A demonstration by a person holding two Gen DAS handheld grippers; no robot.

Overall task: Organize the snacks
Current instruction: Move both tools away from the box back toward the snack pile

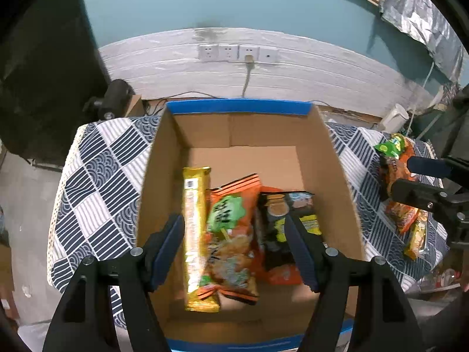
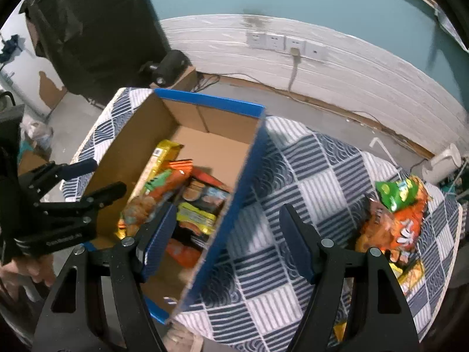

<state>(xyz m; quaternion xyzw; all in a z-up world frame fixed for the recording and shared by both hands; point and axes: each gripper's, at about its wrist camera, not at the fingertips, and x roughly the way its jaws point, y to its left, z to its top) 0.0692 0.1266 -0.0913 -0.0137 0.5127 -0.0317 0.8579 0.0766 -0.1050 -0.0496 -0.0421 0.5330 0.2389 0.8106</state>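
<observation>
An open cardboard box (image 1: 164, 152) with blue-taped rims stands on a checked cloth; it also shows in the right wrist view (image 2: 243, 176). Inside lie a gold packet (image 1: 196, 234), an orange snack bag (image 1: 231, 240) and a dark packet (image 1: 281, 223). My left gripper (image 1: 234, 228) hangs open and empty above the box contents. My right gripper (image 2: 227, 223) is open and empty over the box's right wall. A pile of loose snack bags (image 2: 392, 223) lies on the cloth to the right, seen also in the left wrist view (image 1: 398, 176).
The cloth-covered table (image 2: 307, 182) stands near a white wall with sockets (image 1: 237, 52) and a plugged cable. A white appliance (image 2: 442, 161) sits beyond the table's right end. A dark curtain (image 2: 96, 29) hangs at the left.
</observation>
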